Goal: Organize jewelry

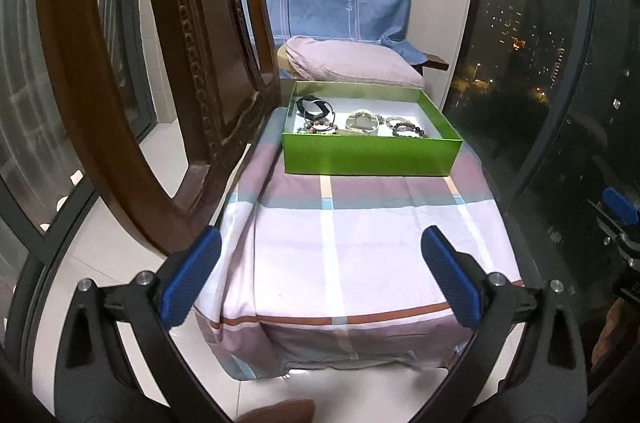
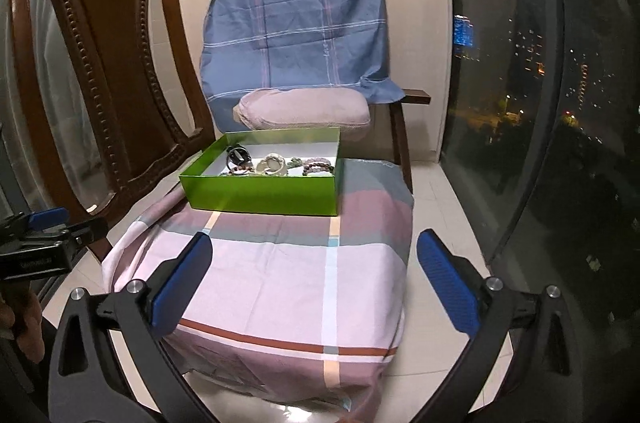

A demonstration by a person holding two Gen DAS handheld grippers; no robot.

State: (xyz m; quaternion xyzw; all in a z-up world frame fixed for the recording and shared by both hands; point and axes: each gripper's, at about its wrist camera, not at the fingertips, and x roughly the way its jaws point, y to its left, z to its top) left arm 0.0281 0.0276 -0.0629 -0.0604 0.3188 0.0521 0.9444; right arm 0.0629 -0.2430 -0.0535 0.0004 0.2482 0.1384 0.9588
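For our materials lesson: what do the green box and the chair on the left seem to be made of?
Green box: probably cardboard, glossy green outside, white inside; thin straight walls.
Chair: dark polished wood, going by the carved beading and sheen.

Both wrist views face the green box (image 1: 372,153), left view nearer.

Left gripper (image 1: 320,275) and right gripper (image 2: 314,277) — both spread wide, holding nothing
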